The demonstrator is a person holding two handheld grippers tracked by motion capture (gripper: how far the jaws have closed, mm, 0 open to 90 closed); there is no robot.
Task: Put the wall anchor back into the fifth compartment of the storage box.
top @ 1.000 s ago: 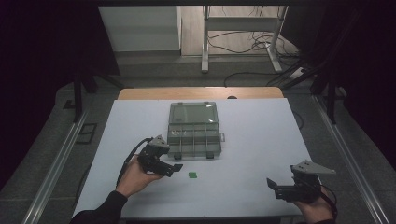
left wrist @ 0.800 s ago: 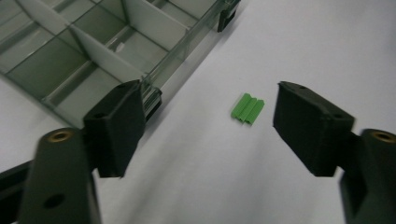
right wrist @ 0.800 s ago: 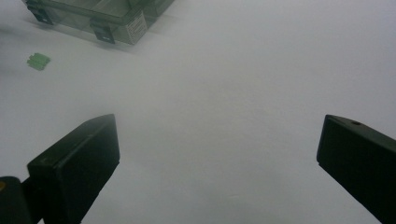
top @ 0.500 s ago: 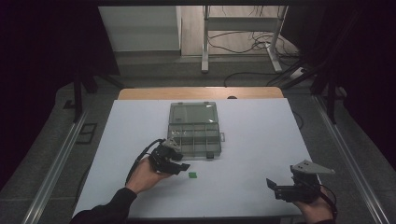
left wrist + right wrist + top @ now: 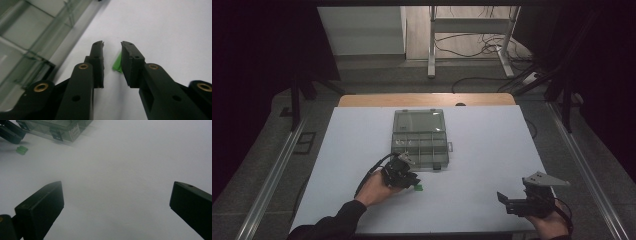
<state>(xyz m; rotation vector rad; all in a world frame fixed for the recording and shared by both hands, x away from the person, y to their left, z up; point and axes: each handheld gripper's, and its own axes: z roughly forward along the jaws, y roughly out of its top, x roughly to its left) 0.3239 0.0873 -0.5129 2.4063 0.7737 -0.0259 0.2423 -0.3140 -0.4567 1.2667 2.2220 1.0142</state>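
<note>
Nearest the person, the right gripper (image 5: 510,198) hangs low over the front right of the white table (image 5: 492,150), its jaws spread wide with nothing between them; in the right gripper view there is bare tabletop between the two pads. A little farther in, at the front centre, the left gripper (image 5: 412,181) is bent down over a small green part (image 5: 418,188) that lies flat on the table. Its jaws have just been closing, and in the left gripper view the green part (image 5: 117,63) sits between the pads, tucked against the right-hand one, while a strip of white table shows beside the left pad, so the grip does not look made yet. To do this pick well, I would keep the tips low to the table, centre the part in the gap so both pads meet it together, and close gently; a small light piece like this can skid or flip out if one pad arrives first. Lift only once it is pinched square. Beyond the part, near but apart from it, stands the clear compartment box (image 5: 419,140), lid open and leaning away, its row of small bins facing the person, the likely place for the piece. Past the table lie floor cables (image 5: 472,50).
</note>
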